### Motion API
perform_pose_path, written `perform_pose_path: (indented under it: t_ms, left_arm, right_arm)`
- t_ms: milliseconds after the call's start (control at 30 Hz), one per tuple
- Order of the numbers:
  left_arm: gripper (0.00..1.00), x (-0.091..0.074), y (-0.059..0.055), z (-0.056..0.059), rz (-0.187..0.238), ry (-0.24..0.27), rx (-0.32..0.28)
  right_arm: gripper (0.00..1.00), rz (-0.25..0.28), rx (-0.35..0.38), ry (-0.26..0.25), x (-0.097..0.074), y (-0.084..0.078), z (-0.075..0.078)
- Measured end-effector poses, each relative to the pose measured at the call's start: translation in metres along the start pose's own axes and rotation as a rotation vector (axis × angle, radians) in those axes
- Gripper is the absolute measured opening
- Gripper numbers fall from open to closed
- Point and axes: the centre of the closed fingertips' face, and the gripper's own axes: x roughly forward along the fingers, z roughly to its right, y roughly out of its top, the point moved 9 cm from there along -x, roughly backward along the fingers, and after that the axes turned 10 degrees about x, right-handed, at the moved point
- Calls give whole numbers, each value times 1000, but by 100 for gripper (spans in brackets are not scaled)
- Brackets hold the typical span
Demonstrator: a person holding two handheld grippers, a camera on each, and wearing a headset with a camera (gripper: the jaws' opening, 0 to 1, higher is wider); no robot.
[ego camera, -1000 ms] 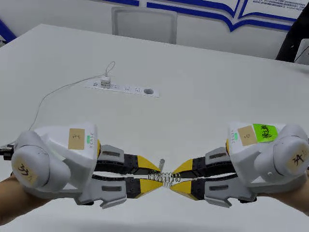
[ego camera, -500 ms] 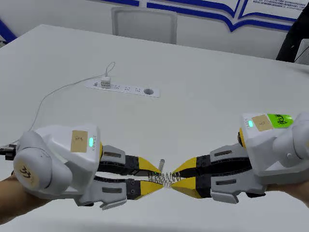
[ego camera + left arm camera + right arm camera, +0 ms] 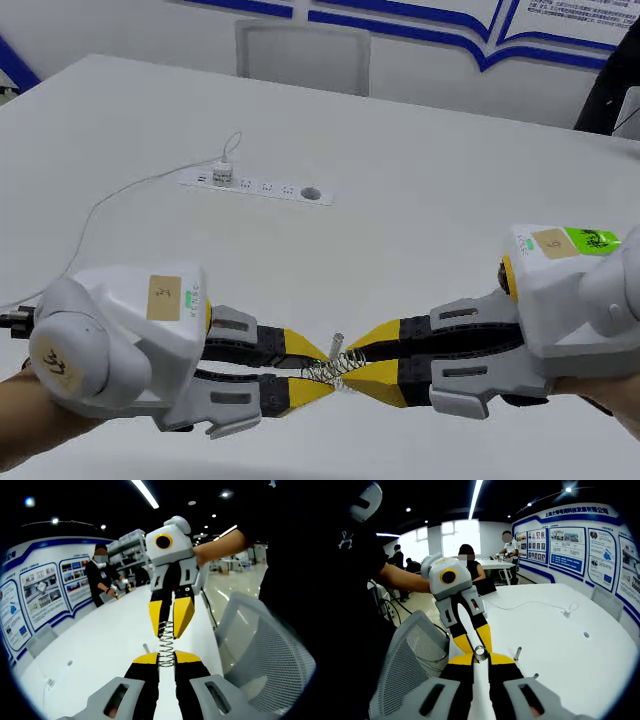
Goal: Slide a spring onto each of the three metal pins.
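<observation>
Head view: the left gripper [image 3: 322, 372] and right gripper [image 3: 352, 366] meet tip to tip at the near edge of the white surface [image 3: 430, 200]. Both sets of fingers are closed on the ends of one spring [image 3: 336, 368]. A pin [image 3: 337, 343] stands upright just behind it.

Left gripper view: the spring [image 3: 166, 645] runs from its nearly shut fingers [image 3: 150, 658] to the right gripper's.

Right gripper view: the spring [image 3: 480, 653] shows end-on between its closed fingers [image 3: 502, 659]. A pin [image 3: 518, 653] stands just to the right, and another pin [image 3: 535, 676] is nearer. A mesh chair [image 3: 415, 650] is on the left.

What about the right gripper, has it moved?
Yes. The right gripper has edged left, closer to the pin, squashing the spring shorter.
</observation>
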Motion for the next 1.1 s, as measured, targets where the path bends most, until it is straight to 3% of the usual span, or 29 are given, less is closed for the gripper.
perform_pose_path:
  t_ms: [233, 433, 667, 733, 1000, 1100]
  left_arm:
    - [10, 2, 1, 2, 10, 6, -14]
    - [10, 2, 1, 0, 15, 23, -40]
    - [11, 1, -2, 1, 5, 32, -60]
    - [11, 0, -3, 0, 13, 29, -97]
    - [18, -2, -10, -2, -16, 75, -81]
    - [23, -5, -9, -2, 25, 96, -107]
  right_arm:
    - [12, 40, 20, 5, 5, 5, -4]
    - [11, 61, -14, -27, 9, 9, -7]
    - [11, 58, -20, -40, 12, 10, -7]
    - [11, 56, -19, -44, 13, 9, -7]
    - [11, 67, -11, -89, 9, 8, -2]
    - [11, 63, -15, -106, 7, 6, 2]
